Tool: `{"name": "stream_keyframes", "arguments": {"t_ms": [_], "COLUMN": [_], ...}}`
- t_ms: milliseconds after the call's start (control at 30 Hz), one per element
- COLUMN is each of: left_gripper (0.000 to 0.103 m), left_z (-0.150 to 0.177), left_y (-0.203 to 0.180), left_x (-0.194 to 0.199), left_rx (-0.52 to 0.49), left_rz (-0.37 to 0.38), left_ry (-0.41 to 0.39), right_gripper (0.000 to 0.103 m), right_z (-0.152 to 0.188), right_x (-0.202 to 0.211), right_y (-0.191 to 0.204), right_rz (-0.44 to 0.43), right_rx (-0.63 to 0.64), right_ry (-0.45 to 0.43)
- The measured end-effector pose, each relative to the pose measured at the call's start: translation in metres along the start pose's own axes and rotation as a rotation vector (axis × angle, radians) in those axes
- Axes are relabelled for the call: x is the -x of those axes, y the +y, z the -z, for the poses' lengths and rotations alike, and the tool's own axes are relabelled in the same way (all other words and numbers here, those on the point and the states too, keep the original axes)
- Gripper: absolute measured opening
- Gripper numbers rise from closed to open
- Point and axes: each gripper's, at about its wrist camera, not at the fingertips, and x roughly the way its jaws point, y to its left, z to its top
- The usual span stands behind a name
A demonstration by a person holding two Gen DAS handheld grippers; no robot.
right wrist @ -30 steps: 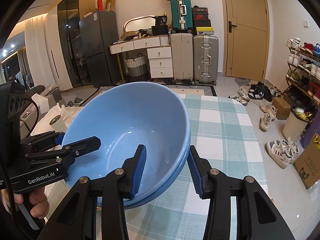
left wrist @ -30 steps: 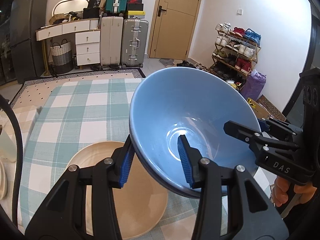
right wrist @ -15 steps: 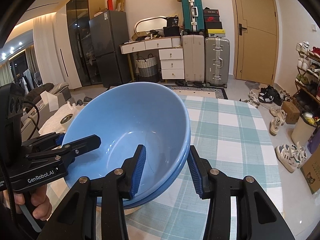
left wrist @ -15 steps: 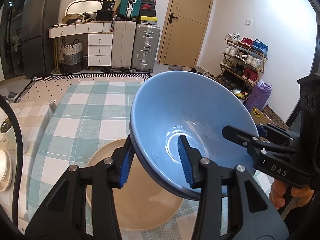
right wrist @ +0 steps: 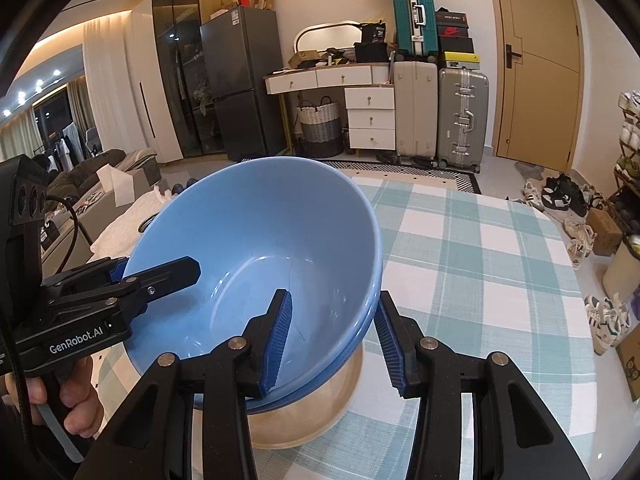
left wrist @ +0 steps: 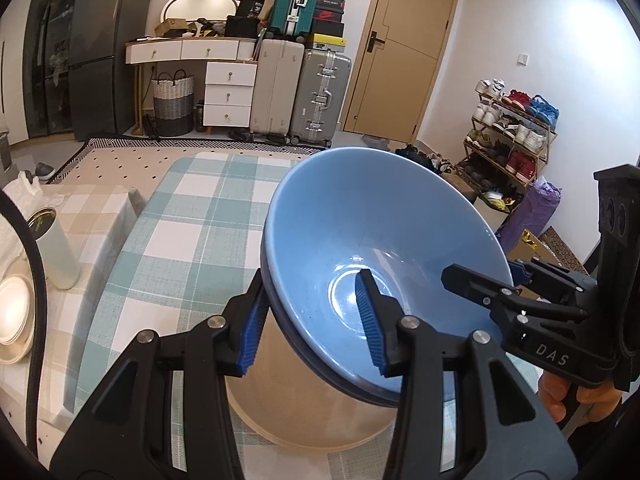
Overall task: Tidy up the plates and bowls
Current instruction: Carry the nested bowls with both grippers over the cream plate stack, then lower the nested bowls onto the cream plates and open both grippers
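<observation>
we carry the blue bowls, both the left gripper and right gripper clamped on opposite rims, above the tan plate; next, probably lower them level onto it.

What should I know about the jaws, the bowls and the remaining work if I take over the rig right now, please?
Left gripper: shut on one side of the blue bowls' rim.
Right gripper: shut on the opposite side.
The blue bowls, two nested by the look of the doubled rim, hang tilted above the beige plate on the checked tablecloth.
A stack of white dishes sits at the far left.
Done: bowls lifted.
Left: probably set them on the plate, then release.
</observation>
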Motion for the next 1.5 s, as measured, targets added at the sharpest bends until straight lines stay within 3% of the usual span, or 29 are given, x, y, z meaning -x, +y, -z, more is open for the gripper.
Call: {"name": "stream_keyframes", "arguments": {"t_ms": [667, 1133, 1500], "left_gripper": [0.040, 0.040, 0.040], "left_z": [0.013, 0.025, 0.024], "left_y": [0.034, 0.042, 0.058], "left_x": [-0.058, -0.104, -0.120], "left_rx": [0.012, 0.015, 0.050], "left_rz": [-0.094, -0.103, -0.075], "left_ry": [0.051, 0.111, 0.097], "right_gripper": [0.043, 0.043, 0.044], "right_z": [0.011, 0.019, 0.016], "right_x": [-0.051, -0.069, -0.076], "right_y": [0.010, 0.001, 0.003], "right_rz": [-0.015, 0.002, 0.008], "right_rx": [0.021, 0.022, 0.022], "right_ry": [0.044, 0.076, 0.069]}}
